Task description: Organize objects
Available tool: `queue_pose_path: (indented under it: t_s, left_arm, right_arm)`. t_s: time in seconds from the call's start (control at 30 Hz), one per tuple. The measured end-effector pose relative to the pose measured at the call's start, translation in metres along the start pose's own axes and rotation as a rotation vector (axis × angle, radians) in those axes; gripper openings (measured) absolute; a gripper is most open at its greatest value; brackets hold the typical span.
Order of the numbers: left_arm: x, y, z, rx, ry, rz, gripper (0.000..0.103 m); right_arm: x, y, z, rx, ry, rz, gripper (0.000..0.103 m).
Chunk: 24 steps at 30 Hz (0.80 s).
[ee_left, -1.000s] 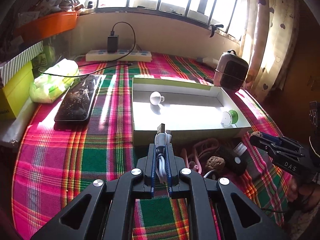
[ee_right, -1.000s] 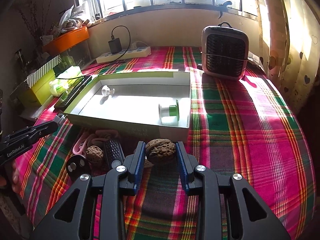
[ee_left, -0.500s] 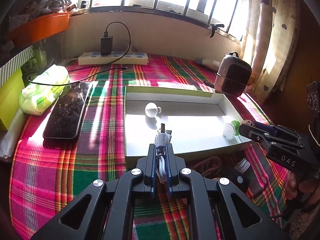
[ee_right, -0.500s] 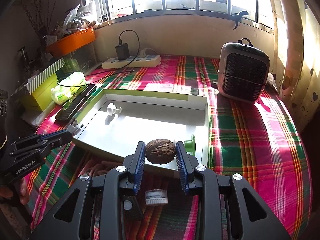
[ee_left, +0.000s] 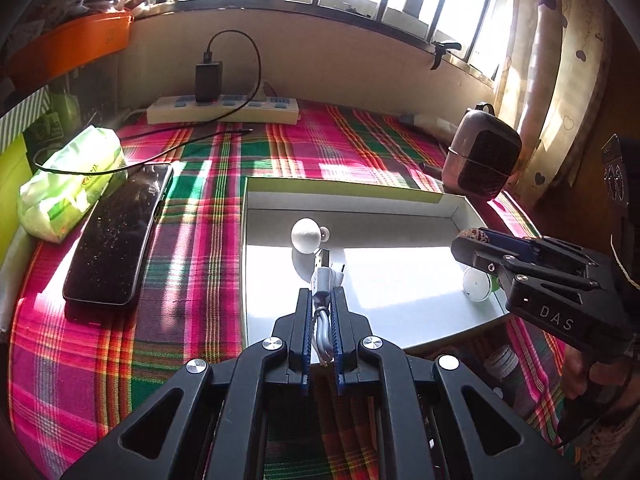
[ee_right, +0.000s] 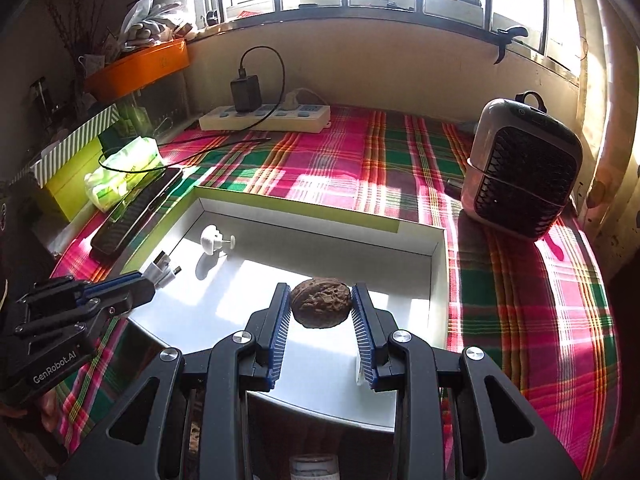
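A shallow white box with green sides [ee_left: 448, 198] [ee_right: 438, 264] lies open on the plaid cloth. My left gripper [ee_left: 322, 300] is shut on a white USB cable [ee_left: 325, 280] and holds it over the box's near left part; it also shows in the right wrist view [ee_right: 154, 280]. My right gripper [ee_right: 320, 304] is shut on a brown walnut [ee_right: 321, 305] and holds it above the box floor; it also shows in the left wrist view [ee_left: 472, 240]. A white knob [ee_left: 305, 235] [ee_right: 211, 238] lies in the box. A white and green roll [ee_left: 478, 285] sits at its right side.
A black phone [ee_left: 120, 236], a green tissue pack [ee_left: 70, 184] and a power strip with charger [ee_left: 224, 109] lie to the left and back. A small heater [ee_right: 524, 184] stands at the back right. A small jar [ee_left: 500, 360] lies in front of the box.
Both grippers have moved forward and up over the box with their loads. The loose items in front of the box have dropped mostly out of sight.
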<state>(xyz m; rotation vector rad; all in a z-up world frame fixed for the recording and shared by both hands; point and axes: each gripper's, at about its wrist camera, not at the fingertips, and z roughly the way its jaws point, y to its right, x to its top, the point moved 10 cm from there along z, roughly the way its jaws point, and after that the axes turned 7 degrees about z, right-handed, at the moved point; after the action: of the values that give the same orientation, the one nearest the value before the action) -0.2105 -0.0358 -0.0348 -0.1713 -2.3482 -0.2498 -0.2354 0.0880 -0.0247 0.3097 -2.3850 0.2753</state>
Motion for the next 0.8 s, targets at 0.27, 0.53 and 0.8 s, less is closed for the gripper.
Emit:
queue_pose_path:
  t_s: [0.27, 0.53, 0.8]
  left_arm:
    - [0.002, -0.006, 0.017, 0.005, -0.028, -0.009, 0.008]
    - [0.005, -0.009, 0.029, 0.007, -0.043, -0.016, 0.008]
    - [0.008, -0.011, 0.035, 0.037, -0.054, 0.002, 0.008]
  right_arm:
    - [0.006, -0.002, 0.022, -0.002, -0.035, -0.005, 0.032]
    - [0.017, -0.011, 0.042, -0.008, -0.061, -0.036, 0.032]
    - [0.022, -0.013, 0.060, -0.032, -0.090, -0.057, 0.032]
